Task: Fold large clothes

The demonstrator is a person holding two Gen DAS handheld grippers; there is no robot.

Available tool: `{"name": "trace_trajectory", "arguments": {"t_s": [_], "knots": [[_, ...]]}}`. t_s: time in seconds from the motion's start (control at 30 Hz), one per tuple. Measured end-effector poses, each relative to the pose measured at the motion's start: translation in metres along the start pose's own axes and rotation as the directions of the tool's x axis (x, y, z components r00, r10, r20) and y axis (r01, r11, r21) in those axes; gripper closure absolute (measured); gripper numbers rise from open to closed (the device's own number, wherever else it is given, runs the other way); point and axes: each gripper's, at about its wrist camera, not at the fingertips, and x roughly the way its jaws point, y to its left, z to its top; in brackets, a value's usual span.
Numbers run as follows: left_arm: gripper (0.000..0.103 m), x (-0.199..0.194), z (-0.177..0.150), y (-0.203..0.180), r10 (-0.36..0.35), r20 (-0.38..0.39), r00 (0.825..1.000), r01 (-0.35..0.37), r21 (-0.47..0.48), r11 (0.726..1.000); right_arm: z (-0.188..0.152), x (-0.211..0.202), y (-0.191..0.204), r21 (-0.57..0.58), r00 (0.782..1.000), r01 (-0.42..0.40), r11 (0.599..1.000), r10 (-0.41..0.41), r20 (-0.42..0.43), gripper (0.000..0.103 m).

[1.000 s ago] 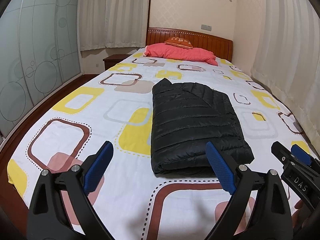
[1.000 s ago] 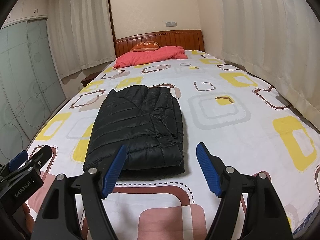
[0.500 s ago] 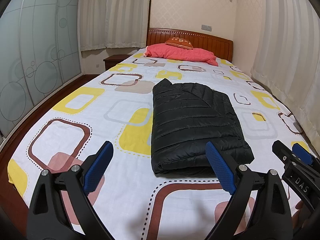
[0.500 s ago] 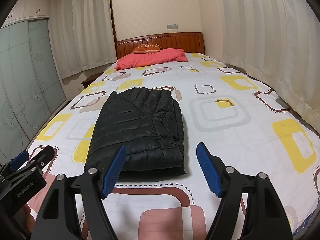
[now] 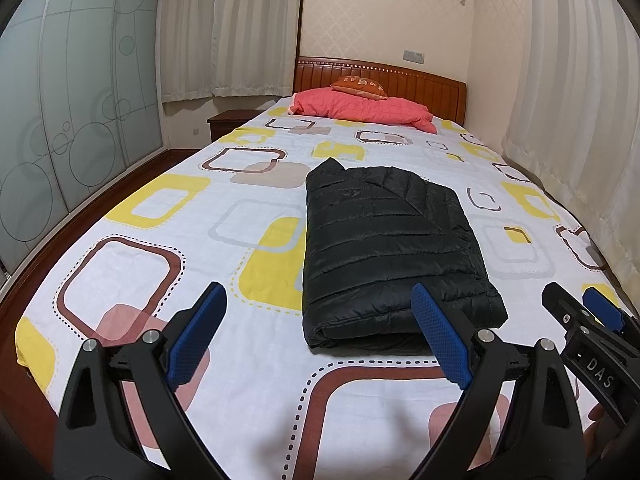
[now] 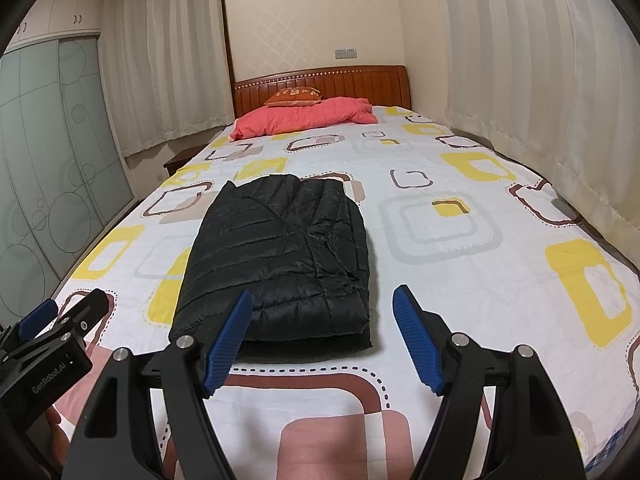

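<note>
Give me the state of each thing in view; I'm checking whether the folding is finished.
Black puffer jacket: folded into a rectangle, lying flat on the bed, untouched.
Left gripper: open, empty, short of the jacket.
Right gripper: open, empty, short of the jacket.
Pink pillow: lying at the headboard.
Orange cushion: resting on the pillow.

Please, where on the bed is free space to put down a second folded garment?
Free: the sheet between the jacket and the curtain side; the strip between jacket and wardrobe side; the stretch between jacket and pink pillow. Crowded: the near edge, where both open grippers, left and right, hover.
</note>
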Motion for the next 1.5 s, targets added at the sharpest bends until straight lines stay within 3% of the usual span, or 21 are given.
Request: {"name": "trace_trajectory", "arguments": {"t_s": [0.3,0.47,0.77,1.13,1.27,1.37,1.5], "knots": [[0.006,-0.006,0.003,0.001,-0.002,0.016,1.0,0.002,-0.007,1.0,0.0,0.0,-0.001,-0.002,1.0,-0.002,1.0,0.002,0.003,0.031],[0.002,-0.01,0.005,-0.003,0.051,0.039,0.998,-0.051,0.014,0.999,0.0,0.0,-0.001,-0.004,1.0,-0.003,1.0,0.003,0.001,0.031],[0.002,-0.016,0.008,-0.002,0.046,0.078,0.996,-0.047,0.018,0.999,0.0,-0.001,0.0,-0.007,1.0,-0.004,1.0,0.004,0.005,0.031],[0.002,-0.013,0.005,-0.008,0.033,0.063,0.998,-0.035,0.041,0.999,0.0,-0.001,0.001,-0.002,1.0,-0.005,1.0,0.005,-0.001,0.031],[0.002,-0.009,0.007,-0.005,-0.028,0.053,0.998,0.027,0.026,0.999,-0.002,0.0,0.001,-0.003,1.0,-0.011,1.0,0.011,-0.004,0.031],[0.002,-0.004,0.005,-0.003,-0.001,0.062,0.998,0.0,0.015,1.0,-0.002,0.003,-0.004,-0.002,1.0,-0.013,1.0,0.013,-0.007,0.031],[0.002,0.018,0.003,0.004,0.039,0.014,0.999,-0.04,0.014,0.999,-0.002,0.011,-0.013,0.011,1.0,-0.006,1.0,0.006,-0.018,0.031]]}}
